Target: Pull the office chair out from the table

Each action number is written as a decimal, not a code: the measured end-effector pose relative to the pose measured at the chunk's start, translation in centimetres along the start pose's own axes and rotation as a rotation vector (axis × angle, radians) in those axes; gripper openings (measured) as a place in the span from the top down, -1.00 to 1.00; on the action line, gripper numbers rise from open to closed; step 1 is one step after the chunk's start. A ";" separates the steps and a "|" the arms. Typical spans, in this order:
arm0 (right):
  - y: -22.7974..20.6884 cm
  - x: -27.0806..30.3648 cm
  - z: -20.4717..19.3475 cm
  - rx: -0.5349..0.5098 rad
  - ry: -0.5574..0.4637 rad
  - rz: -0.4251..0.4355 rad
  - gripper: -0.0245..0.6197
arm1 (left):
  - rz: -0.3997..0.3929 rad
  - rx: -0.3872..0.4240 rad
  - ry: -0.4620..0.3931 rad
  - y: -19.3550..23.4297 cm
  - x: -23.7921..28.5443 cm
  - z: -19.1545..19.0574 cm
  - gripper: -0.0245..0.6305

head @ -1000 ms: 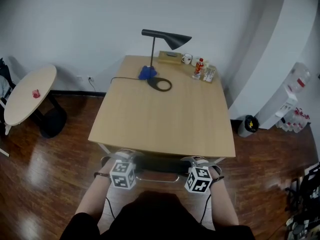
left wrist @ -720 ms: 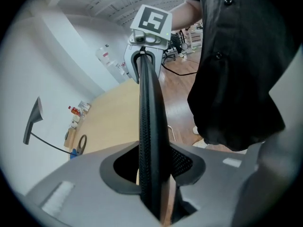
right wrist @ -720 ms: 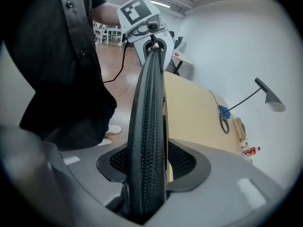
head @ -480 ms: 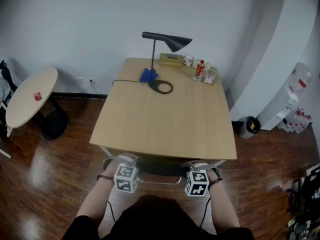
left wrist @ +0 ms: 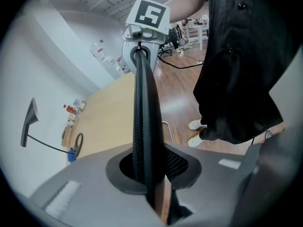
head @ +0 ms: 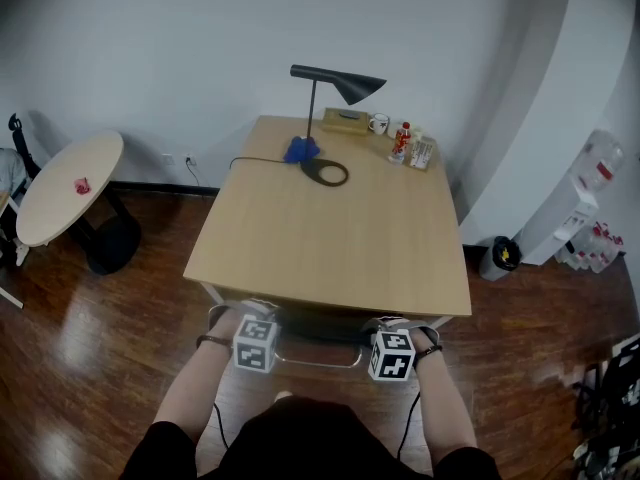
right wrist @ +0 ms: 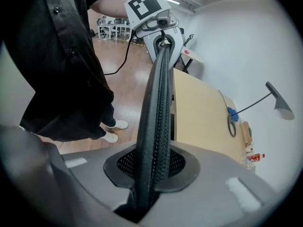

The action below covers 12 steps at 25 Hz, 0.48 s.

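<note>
The office chair is tucked under the wooden table, and its black back shows at the table's front edge. My left gripper grips the back's top rim on the left, my right gripper on the right. In the left gripper view the black mesh rim runs from my left gripper up to the right gripper. The right gripper view shows the same rim leaving my right gripper. Both pairs of jaws have just been closing, and their pads now press on the rim.
On the table stand a black desk lamp, a blue object, a cup and small bottles. A round side table stands at the left, and a bin and a water dispenser at the right. The person's legs are right behind the chair.
Both hands stay at the chair back by the table's front edge. The marker cubes have tipped slightly and drawn a little closer together, and the head view has drifted a little.
</note>
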State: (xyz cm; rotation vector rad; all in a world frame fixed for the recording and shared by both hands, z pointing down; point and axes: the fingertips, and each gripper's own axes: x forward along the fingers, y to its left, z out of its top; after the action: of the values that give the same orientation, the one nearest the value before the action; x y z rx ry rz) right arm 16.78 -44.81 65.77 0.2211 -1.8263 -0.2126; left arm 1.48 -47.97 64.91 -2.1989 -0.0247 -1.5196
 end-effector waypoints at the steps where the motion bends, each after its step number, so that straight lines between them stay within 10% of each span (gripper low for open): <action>1: 0.4 -0.1 0.1 0.006 -0.001 0.003 0.68 | -0.003 0.000 0.003 -0.2 -0.1 0.1 0.71; 12: 3.7 -1.0 0.9 0.017 -0.004 0.010 0.69 | 0.008 -0.001 0.016 -3.0 -1.2 0.7 0.71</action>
State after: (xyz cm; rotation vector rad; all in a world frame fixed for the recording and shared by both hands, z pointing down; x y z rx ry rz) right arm 16.02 -40.95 65.55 0.2236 -1.8334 -0.1911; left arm 0.82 -44.68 64.72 -2.1846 -0.0100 -1.5335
